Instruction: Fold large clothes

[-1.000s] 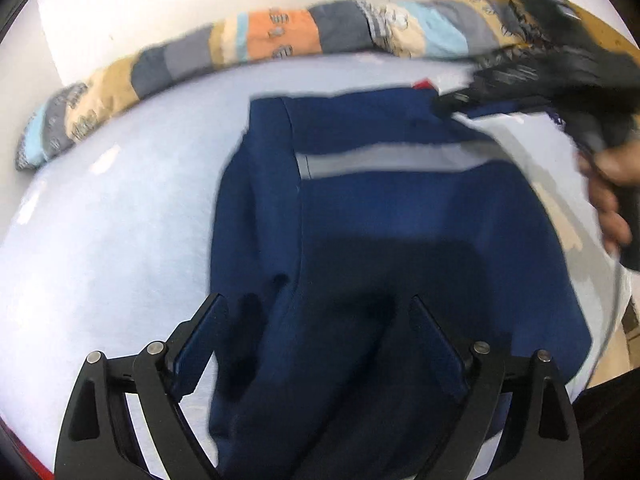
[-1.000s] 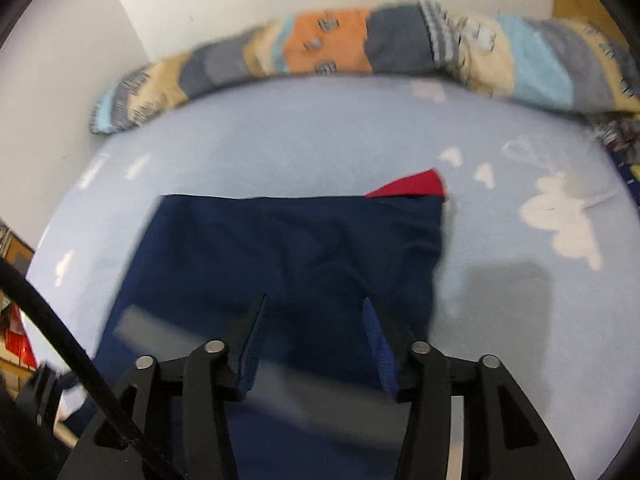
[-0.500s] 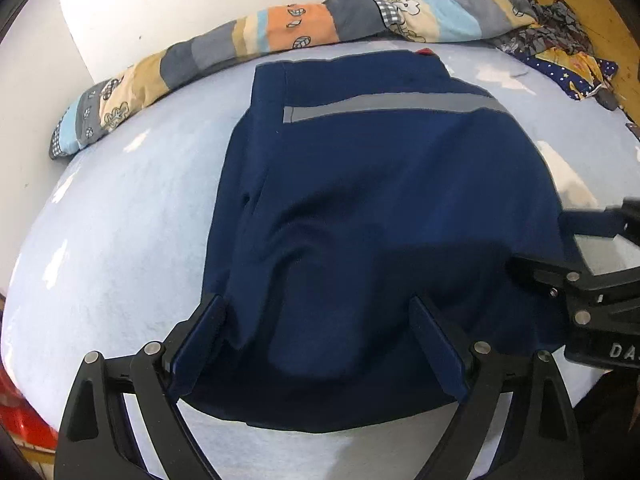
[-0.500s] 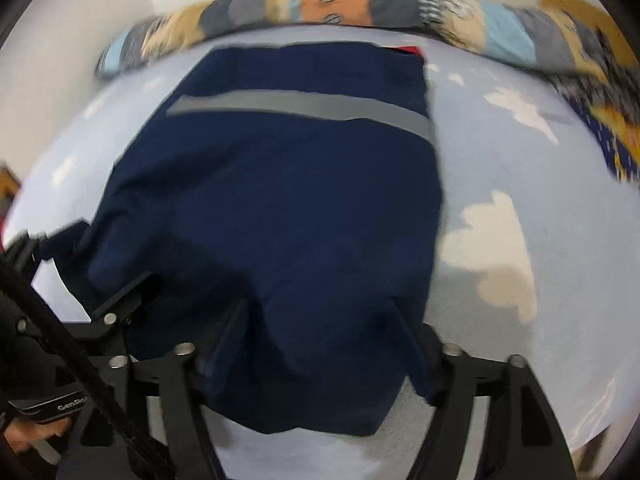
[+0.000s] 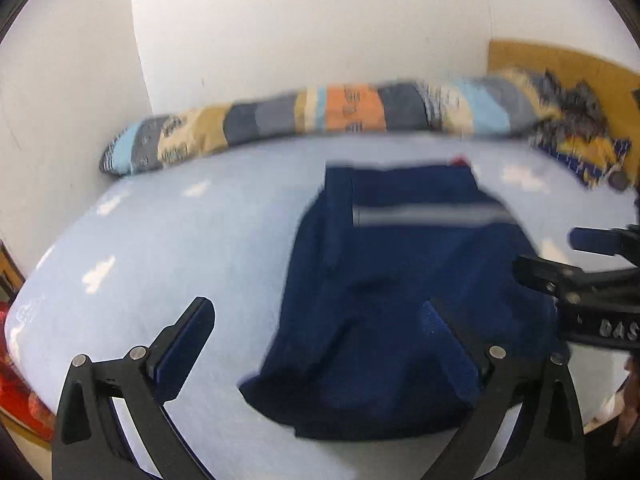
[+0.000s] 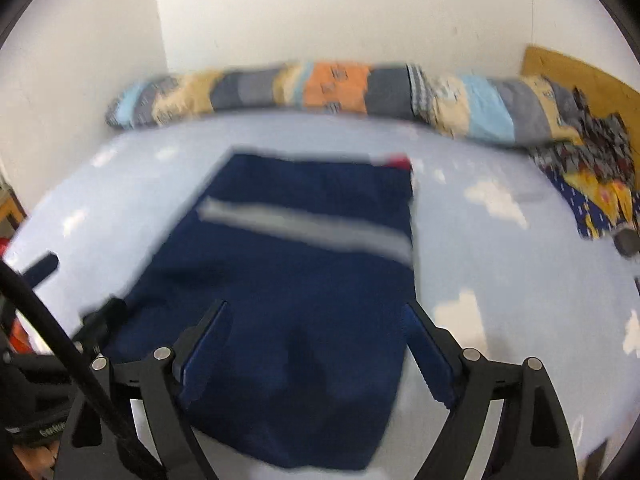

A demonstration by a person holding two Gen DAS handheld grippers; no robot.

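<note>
The garment lies folded on the bed, near the front edge and a little toward the right side, with its grey stripe across the far part and a small red corner showing at the far edge. It is a compact dark blue rectangle now, so I judge the fold is almost finished or just finished, and the cloth was put there because this part of the sheet is flat and free.

The left gripper hangs above the near left edge of the garment. Its jaws are opening and stand wide; nothing is pinched between them, one finger is over the bare sheet and the other over the cloth. The right gripper is above the near right part of the garment. Its jaws are opening too, wide, and the cloth lies under them but is not pressed by the pads. I think both are let go so that the folded cloth stays flat and is not dragged.

A long patchwork pillow lies along the wall at the far side, well apart from the garment. A crumpled patterned cloth sits at the far right corner, also apart, so it does not disturb the folding. Both views are blurred, so small wrinkles I cannot judge
</note>
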